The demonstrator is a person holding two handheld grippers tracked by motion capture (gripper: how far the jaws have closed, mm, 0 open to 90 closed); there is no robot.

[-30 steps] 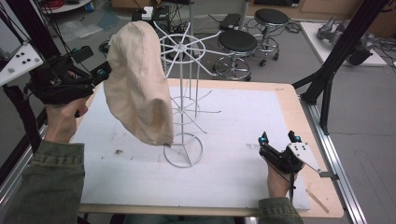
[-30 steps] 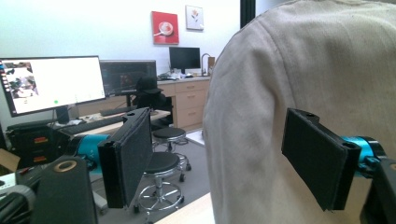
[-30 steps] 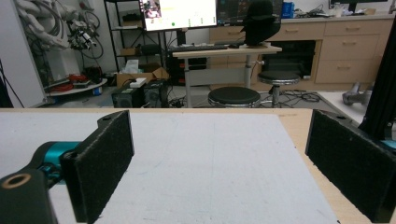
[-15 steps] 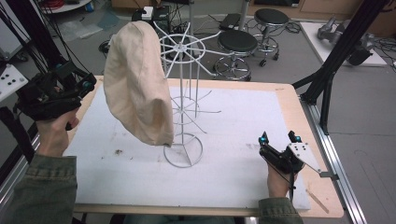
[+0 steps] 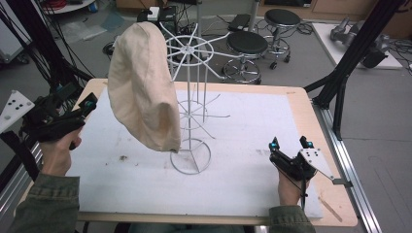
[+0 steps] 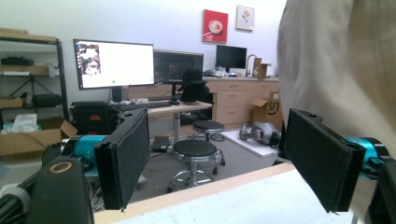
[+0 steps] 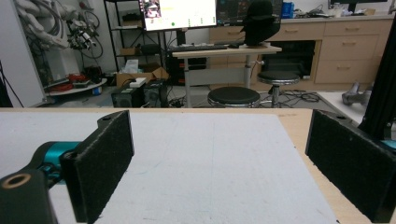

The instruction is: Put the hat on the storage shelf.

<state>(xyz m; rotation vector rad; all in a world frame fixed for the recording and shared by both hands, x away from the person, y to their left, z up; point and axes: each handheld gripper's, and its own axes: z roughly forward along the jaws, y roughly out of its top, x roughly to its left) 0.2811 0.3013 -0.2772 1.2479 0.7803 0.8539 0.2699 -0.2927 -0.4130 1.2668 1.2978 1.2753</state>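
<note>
Beige hat (image 5: 143, 92) hangs on white wire rack (image 5: 192, 109), mid-surface, long axis near vertical; lies right of left hand-held gripper (image 5: 82, 108), jaws spread, empty, much nearer; right hand-held gripper (image 5: 290, 143) spread, empty, well apart at near right

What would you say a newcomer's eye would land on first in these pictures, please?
Most likely the big beige cloth hat hanging on the tall white wire rack, which stands on the white mat mid-table. Next, the two hand-held tongs: the left tongs raised at the table's left edge with jaws apart, pointing toward the hat, and the right tongs resting low near the right front corner, also open and holding nothing.
</note>
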